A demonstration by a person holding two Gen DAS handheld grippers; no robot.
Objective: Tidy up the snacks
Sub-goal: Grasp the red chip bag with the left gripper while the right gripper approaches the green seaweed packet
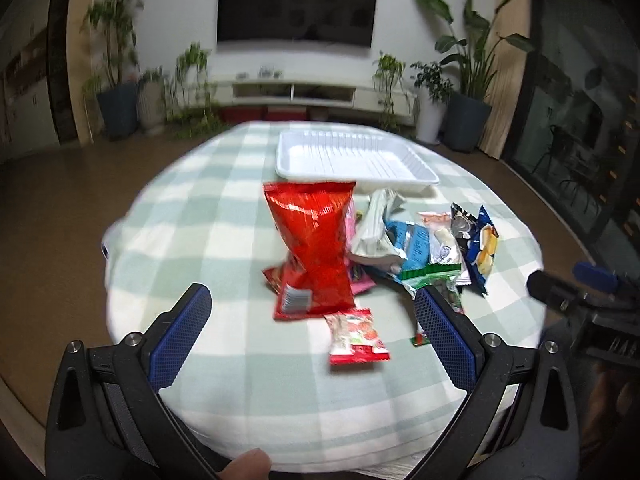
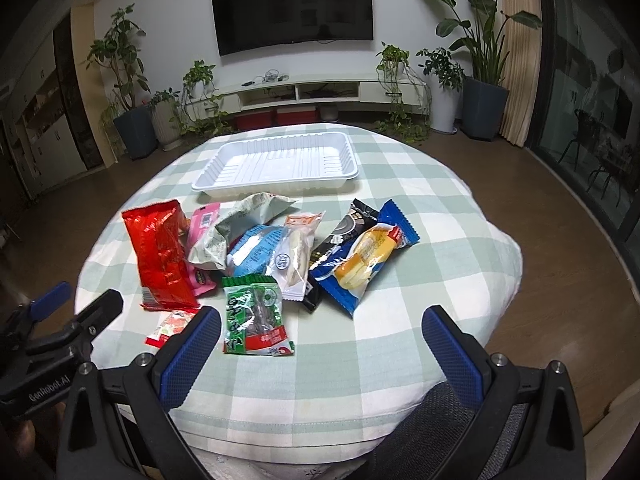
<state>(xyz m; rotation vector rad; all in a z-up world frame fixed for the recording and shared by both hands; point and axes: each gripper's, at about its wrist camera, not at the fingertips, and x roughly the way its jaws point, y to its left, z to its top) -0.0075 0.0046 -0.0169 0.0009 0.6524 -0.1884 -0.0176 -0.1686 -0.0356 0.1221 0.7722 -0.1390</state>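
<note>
Snacks are heaped loosely in the middle of the checked tablecloth [image 2: 400, 208], near the far-side white tray [image 2: 224, 174], which holds nothing; the tray is judged to be the intended destination, with sorting not yet begun. The left gripper [image 1: 312, 334] is held with its jaws wide apart and nothing between them, aimed at the red bag [image 1: 316, 240] and the small strawberry packet [image 1: 356, 338] lying nearest it. The right gripper [image 2: 320, 346] is likewise spread and unloaded, poised near the green seaweed packet [image 2: 256, 314]. From the right wrist view the pile is shown sharply and in full: the pink packet [image 2: 202, 224], the blue cake wrapper [image 2: 368, 256] and the black packet [image 2: 348, 226] are separated clearly. In the left wrist view the picture is blurred, and the seaweed packet is mostly hidden behind a fingertip.
</note>
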